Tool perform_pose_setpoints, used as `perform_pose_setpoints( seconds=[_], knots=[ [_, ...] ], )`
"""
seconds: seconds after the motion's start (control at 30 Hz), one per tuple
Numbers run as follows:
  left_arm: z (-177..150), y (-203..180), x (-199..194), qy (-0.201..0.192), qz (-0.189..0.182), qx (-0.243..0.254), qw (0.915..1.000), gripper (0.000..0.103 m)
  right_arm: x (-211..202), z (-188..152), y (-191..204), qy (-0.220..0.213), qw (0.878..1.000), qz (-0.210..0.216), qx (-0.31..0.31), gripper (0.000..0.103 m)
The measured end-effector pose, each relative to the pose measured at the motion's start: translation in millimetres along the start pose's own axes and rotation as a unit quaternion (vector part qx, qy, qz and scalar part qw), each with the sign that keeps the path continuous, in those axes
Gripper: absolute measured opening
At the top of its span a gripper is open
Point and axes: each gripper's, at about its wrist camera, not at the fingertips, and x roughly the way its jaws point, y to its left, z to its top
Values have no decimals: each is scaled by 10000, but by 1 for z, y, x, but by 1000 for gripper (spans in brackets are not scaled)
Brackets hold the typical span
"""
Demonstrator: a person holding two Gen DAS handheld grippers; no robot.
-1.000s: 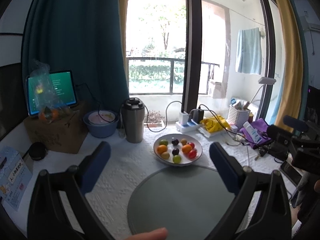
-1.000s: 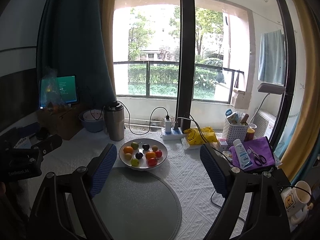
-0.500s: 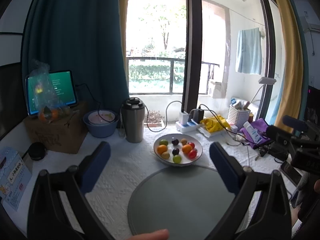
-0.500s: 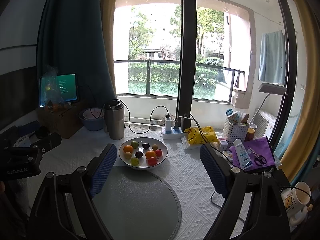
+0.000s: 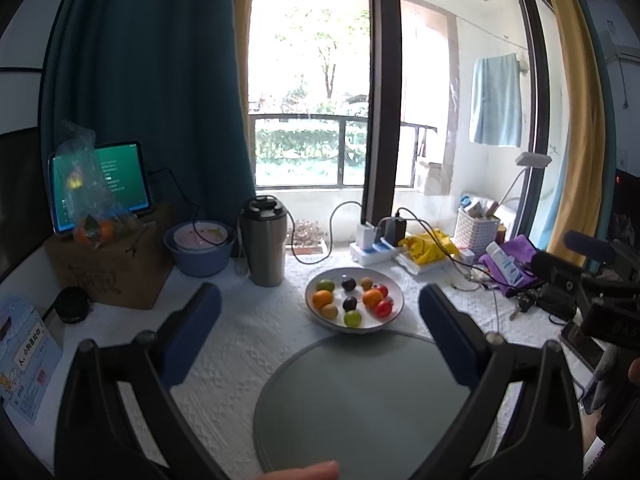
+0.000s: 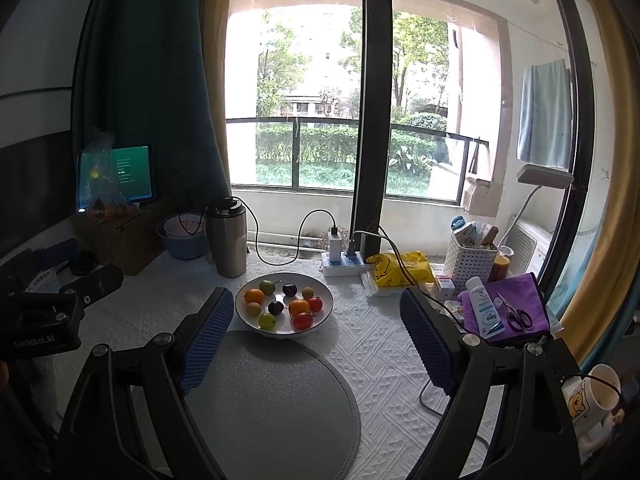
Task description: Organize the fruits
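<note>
both grippers' jaws wide apart, nothing in them; fruit bowl (image 6: 284, 308) sits dead ahead of the left gripper (image 5: 320, 336), front-left of the right gripper (image 6: 316, 344); left looks better lined up

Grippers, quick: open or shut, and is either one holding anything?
Left gripper: open, holding nothing.
Right gripper: open, holding nothing.

Glossy white ceramic bowl (image 6: 325, 300); brushed metal tumbler (image 6: 230, 240); matt grey round mat (image 6: 272, 400); quilted white cloth (image 6: 380, 344) over surface; ribbed blue gripper pads (image 6: 206, 336).
</note>
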Motion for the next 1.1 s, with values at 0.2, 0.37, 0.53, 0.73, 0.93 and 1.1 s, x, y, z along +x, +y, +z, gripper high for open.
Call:
perform_pose_setpoints(
  seconds=[0.2, 0.37, 0.53, 0.73, 0.93, 1.1],
  knots=[
    [0, 0, 2, -2, 23, 20, 10000, 100, 0, 1, -1, -2, 10000, -24, -6, 87],
    [1, 0, 3, 5, -3, 11, 10000, 100, 1, 1, -1, 7, 10000, -36, -14, 87],
    [0, 0, 6, 10, 8, 12, 10000, 100, 2, 1, -2, 2, 10000, -23, -14, 87],
    [1, 0, 7, -8, 11, 13, 10000, 100, 5, 3, -3, 24, 10000, -21, -18, 87],
    [2, 0, 8, -9, 0, 16, 10000, 100, 7, 4, -3, 36, 10000, -14, 4, 87],
    [2, 0, 11, 14, -2, 13, 10000, 100, 11, 3, -2, 58, 10000, -8, 14, 87]
  ],
)
